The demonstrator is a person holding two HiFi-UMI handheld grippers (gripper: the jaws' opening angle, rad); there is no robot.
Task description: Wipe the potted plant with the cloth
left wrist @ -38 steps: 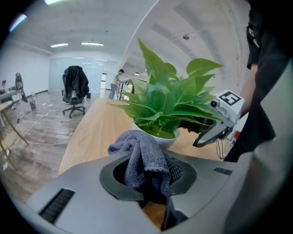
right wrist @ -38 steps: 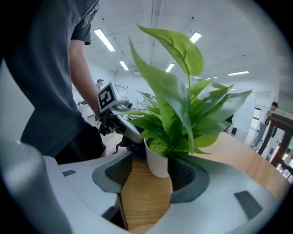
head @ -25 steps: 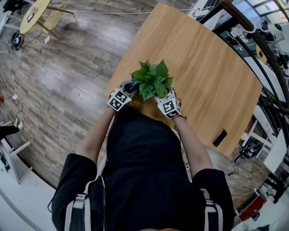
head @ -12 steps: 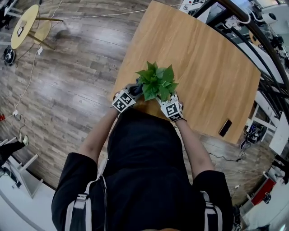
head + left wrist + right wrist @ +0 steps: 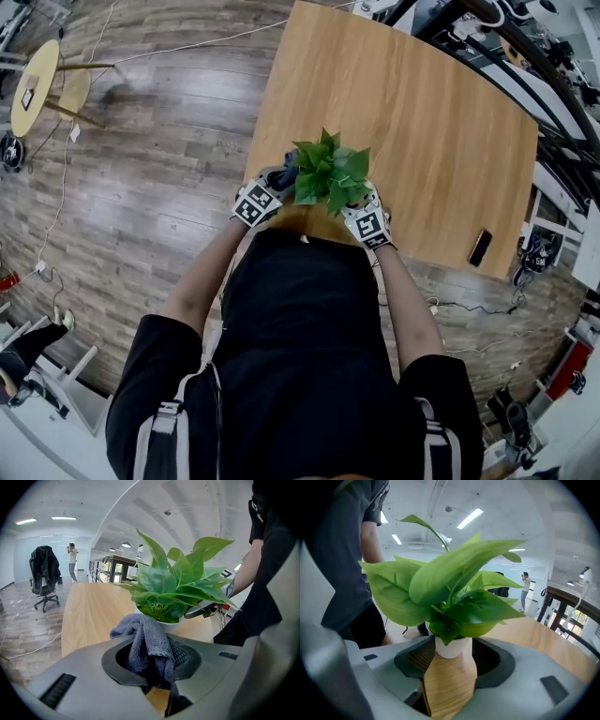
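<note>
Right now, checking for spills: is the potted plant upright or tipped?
Upright: the potted plant stands on its white pot, leaves rising.

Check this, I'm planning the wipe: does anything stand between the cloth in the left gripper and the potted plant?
Nothing visible does. The left gripper holds the grey-blue terry cloth just before the green leafy plant in a white pot.
</note>
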